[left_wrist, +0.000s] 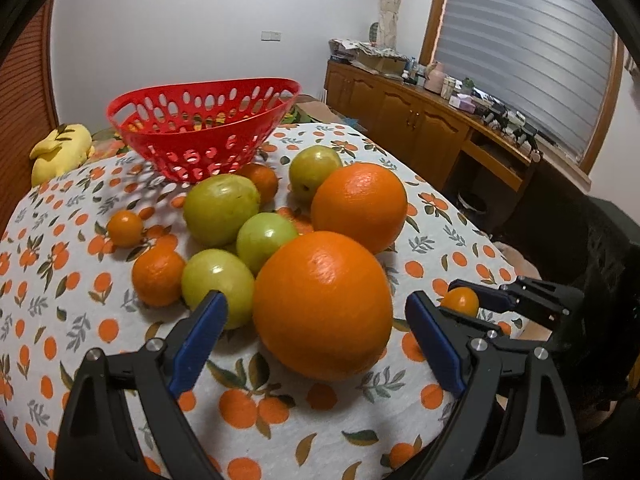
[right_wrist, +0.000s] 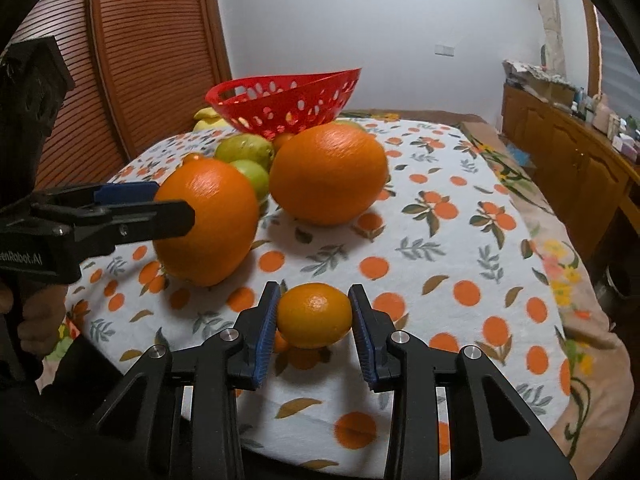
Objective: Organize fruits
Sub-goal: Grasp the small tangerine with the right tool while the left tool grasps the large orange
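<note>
A large orange (left_wrist: pixel 322 304) rests on the orange-print tablecloth (left_wrist: pixel 280 400). My left gripper (left_wrist: pixel 316 298) stands open around it, and small gaps show between both blue pads and the peel. In the right wrist view the left gripper (right_wrist: pixel 160 204) straddles that same large orange (right_wrist: pixel 212 220). My right gripper (right_wrist: pixel 315 292) is shut on a small orange (right_wrist: pixel 315 316) near the table's edge, both pads pressing its sides. The left wrist view shows it at the right (left_wrist: pixel 460 302). A red perforated basket (left_wrist: pixel 200 130) stands at the back.
A second large orange (left_wrist: pixel 359 204), several green fruits (left_wrist: pixel 220 208) and small oranges (left_wrist: pixel 158 276) lie between the basket and my grippers. A yellow plush toy (left_wrist: pixel 60 152) sits at the far left. A wooden cabinet (left_wrist: pixel 420 120) lines the right wall beyond the table's edge.
</note>
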Demonstrator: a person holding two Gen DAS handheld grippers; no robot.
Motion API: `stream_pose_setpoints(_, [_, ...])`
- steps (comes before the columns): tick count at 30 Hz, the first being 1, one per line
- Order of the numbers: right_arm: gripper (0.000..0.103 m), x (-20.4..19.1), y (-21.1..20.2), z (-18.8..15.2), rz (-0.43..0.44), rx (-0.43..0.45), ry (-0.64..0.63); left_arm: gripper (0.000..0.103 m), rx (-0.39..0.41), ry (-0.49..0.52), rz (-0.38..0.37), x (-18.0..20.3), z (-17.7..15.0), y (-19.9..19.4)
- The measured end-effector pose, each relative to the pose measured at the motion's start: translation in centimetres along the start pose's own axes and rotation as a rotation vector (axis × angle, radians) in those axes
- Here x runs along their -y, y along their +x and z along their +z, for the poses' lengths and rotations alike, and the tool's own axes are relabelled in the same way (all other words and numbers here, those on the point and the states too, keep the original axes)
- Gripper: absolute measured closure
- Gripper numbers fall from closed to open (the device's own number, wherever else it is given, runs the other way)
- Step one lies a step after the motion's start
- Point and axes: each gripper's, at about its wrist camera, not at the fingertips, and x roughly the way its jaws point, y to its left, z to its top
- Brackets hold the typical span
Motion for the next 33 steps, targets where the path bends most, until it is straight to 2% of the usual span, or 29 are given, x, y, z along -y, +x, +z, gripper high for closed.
stream_pose_setpoints(11, [0.068, 0.4, -0.1, 0.3, 0.000, 0.013, 0.011, 0.012, -0.045, 0.071, 0.069, 0.9, 0.7, 2.3])
stream_pose_setpoints(19, [0.068, 0.5, -0.1, 0.2, 0.000, 0.013, 0.015, 0.013, -0.037, 0.123, 0.096, 1.5, 0.6, 2.7])
stream_pose_setpoints(21, [0.069, 0.5, -0.1, 0.2, -0.001, 0.013, 0.015, 0.020, -0.038, 0.127, 0.070, 1.5, 0.6, 2.7])
stream_pose_setpoints(33, [0.069, 0.3, 0.3, 0.2, 0.001, 0.007, 0.004, 0.024, -0.016, 0.057, 0.010, 0.5, 0.2, 1.2])
